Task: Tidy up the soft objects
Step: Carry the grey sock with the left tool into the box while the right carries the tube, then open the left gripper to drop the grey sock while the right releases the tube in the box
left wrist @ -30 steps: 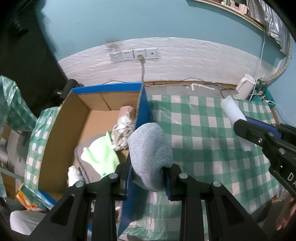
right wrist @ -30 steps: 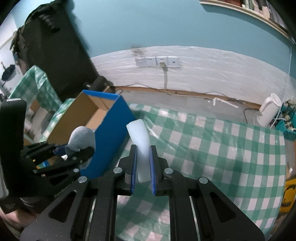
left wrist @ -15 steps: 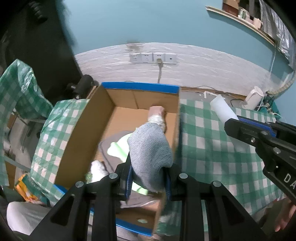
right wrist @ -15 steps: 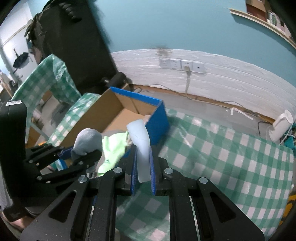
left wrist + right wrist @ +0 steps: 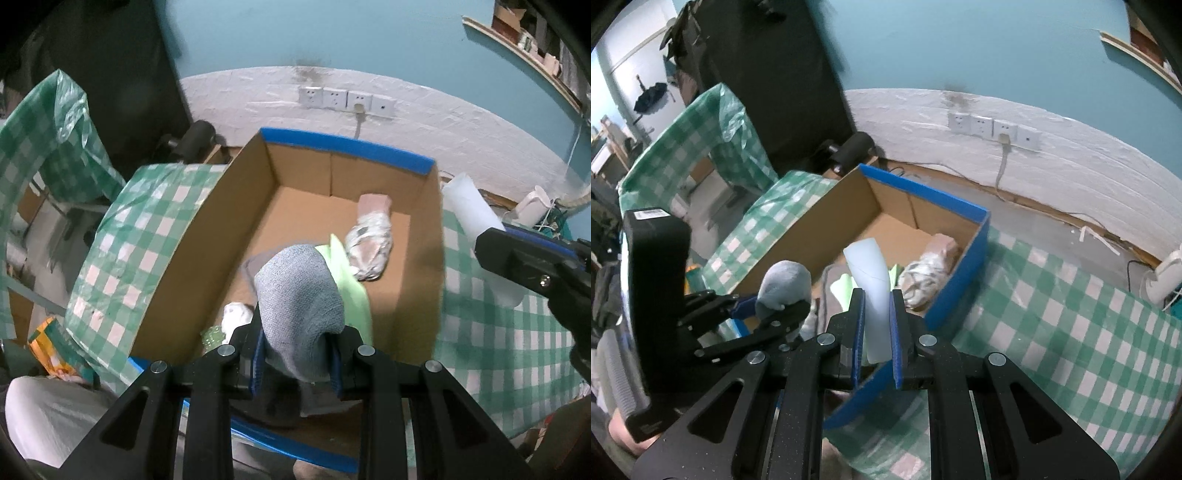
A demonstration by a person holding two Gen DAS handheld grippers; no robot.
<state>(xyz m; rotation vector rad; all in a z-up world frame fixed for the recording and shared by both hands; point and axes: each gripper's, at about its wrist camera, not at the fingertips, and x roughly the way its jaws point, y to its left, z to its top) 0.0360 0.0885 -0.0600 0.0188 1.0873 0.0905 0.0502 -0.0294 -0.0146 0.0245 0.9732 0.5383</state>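
- The left gripper [image 5: 297, 363] hangs over the open cardboard box [image 5: 236, 206], jaws clenched on a grey knitted sock [image 5: 299, 295].
- The right gripper [image 5: 877, 349], jaws clamped on a white foam roll [image 5: 870, 273], sits above the box's blue near wall.
- Inside lie a lime-green cloth [image 5: 351, 280] and a crumpled patterned bundle [image 5: 369, 243].
- Green checked cloth covers the tabletop [image 5: 1052, 314]; wall sockets [image 5: 347, 101] behind.
- No legible writing.

Dim, cool indoor light. Strong fisheye bending with dark corners. Slight motion blur on box [image 5: 417, 236] edge; soft shadows only.
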